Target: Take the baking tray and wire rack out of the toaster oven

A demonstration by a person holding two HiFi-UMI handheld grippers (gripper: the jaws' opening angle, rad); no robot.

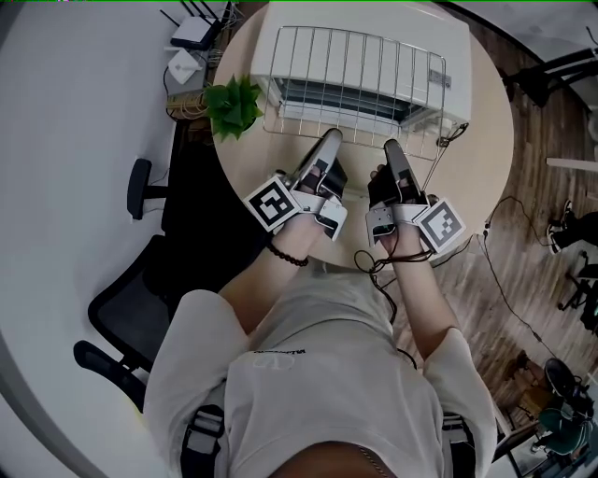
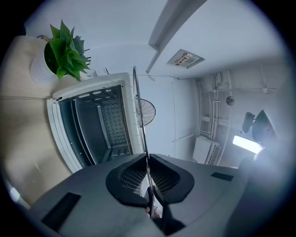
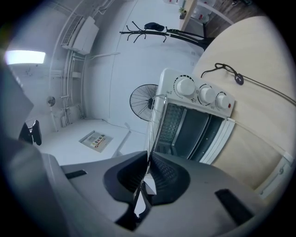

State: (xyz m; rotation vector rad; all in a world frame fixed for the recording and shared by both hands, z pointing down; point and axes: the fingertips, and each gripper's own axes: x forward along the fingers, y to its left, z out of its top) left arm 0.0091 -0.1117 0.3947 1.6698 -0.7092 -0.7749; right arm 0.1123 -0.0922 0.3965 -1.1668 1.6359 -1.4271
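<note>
I have the wire rack [image 1: 350, 65] in both tools. The left gripper [image 1: 329, 140] is pinching its near edge left of centre, and the right gripper [image 1: 392, 147] is pinching the same edge further right. In the left gripper view the rack [image 2: 141, 120] is a thin edge-on line with both pads pressed onto it. The right gripper view shows the same clamp on the rack [image 3: 153, 125].

The rack hangs above the table [image 1: 486, 121], in front of the toaster oven [image 1: 374, 14]. The oven's door is down and its cavity [image 2: 92, 125] looks bare. I judge the rack to be out of the slot, at about the height of the oven's top. I am in the carry-away part of the rack step.

Next I need a bare patch of table near me, clear of the plant [image 1: 234, 105] on the left and the cable on the right. I have to keep both hands level so the rack does not twist. I cannot find the baking tray in any view.
</note>
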